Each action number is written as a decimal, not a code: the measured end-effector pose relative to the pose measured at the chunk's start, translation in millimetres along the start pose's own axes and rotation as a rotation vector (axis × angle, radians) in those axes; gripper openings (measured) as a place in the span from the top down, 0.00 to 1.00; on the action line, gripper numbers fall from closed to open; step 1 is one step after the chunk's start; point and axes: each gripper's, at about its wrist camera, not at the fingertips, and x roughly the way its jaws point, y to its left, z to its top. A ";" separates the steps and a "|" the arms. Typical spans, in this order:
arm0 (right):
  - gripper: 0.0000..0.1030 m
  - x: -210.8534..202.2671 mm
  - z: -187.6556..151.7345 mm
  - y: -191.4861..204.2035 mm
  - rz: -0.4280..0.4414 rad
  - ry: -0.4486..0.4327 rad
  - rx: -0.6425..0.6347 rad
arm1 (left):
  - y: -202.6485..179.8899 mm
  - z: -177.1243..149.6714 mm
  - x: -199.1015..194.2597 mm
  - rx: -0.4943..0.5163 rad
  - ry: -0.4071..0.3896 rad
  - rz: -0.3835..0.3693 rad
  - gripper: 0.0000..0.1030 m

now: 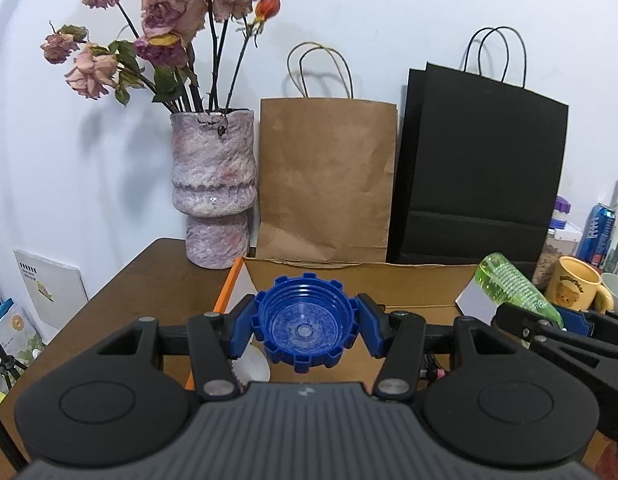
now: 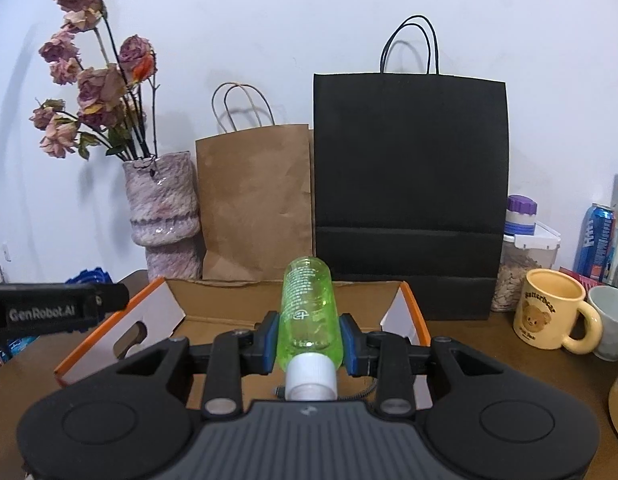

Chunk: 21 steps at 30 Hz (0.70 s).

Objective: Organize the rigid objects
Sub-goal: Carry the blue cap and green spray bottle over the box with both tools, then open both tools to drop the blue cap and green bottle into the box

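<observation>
Landmark: the open cardboard box with orange edges [image 2: 393, 300], sitting on the brown wooden bench [image 1: 149, 276].
Far left of the box: a fuzzy pink and grey vase [image 1: 213, 184] with dried pink roses [image 1: 165, 12], standing at the back corner of the bench.
Behind the box, left: a brown paper bag with string handles [image 1: 327, 176], leaning on the white wall.
Behind the box, right: a tall black paper bag [image 2: 409, 184], just beside the brown one.
Left tool [image 1: 305, 322]: pinching a big round blue plastic cap with bumps on its rim [image 1: 305, 316]. The cap's open side faces the camera. It hangs over the left part of the box.
Right tool [image 2: 309, 340]: pinching a clear green plastic bottle with a white cap [image 2: 309, 308]. The white cap points back at the camera. The bottle hangs over the middle of the box.
Right of the box: a yellow mug with a bear picture [image 2: 553, 312], a grey cup [image 2: 613, 320] touching its handle, and a blue can [image 2: 595, 240] farther back.
</observation>
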 end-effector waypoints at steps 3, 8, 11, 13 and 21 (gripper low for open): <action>0.70 13.6 4.9 -1.2 -0.002 0.005 0.008 | 0.2 2.5 13.7 -0.006 0.013 0.011 0.47; 0.70 33.9 8.0 -1.7 0.000 0.026 0.011 | 4.6 4.9 36.4 -0.014 0.038 0.033 0.47; 0.70 44.5 8.1 -0.4 0.003 0.041 0.007 | 6.8 4.6 49.1 -0.015 0.056 0.050 0.47; 0.70 50.4 7.3 0.4 0.004 0.050 0.001 | 7.9 3.8 56.2 -0.015 0.068 0.058 0.47; 0.70 63.8 -1.6 -1.4 -0.004 0.090 -0.001 | 9.1 -2.8 73.6 -0.002 0.115 0.079 0.47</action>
